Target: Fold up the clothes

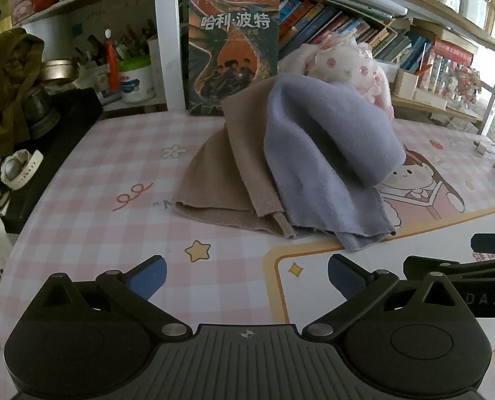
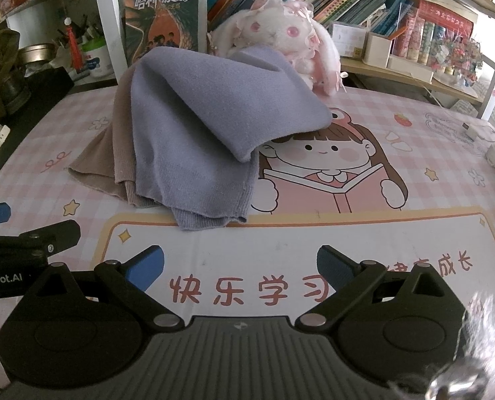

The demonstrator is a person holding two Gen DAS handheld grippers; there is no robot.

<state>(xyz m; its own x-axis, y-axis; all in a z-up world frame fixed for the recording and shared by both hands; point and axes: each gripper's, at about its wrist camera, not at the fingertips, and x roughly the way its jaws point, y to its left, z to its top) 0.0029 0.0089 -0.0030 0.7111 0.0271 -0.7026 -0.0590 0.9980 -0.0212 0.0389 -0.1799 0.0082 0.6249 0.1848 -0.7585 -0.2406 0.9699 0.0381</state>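
Both tongs hover low over the near part of the worktop [image 1: 80, 173], side by side, each spread wide with nothing between its blue pads. Left tongs [image 1: 247, 275] sit over the pink checked cover near a yellow star; right tongs [image 2: 240, 266] sit over the white panel with red printed characters.

Just beyond them lies the clothing, apart from both. A grey-blue garment [image 2: 194, 116] is draped on top of a beige garment [image 1: 214, 173], the two heaped into a mound rather than lying flat. Their long axis runs away from the tongs, from loose hems at the near edge up toward the shelf. The beige piece shows mostly on the left; the grey-blue one folds over to the right.

Behind the mound sits a white and pink plush rabbit [image 2: 281, 33], beside an upright book [image 1: 232, 50].
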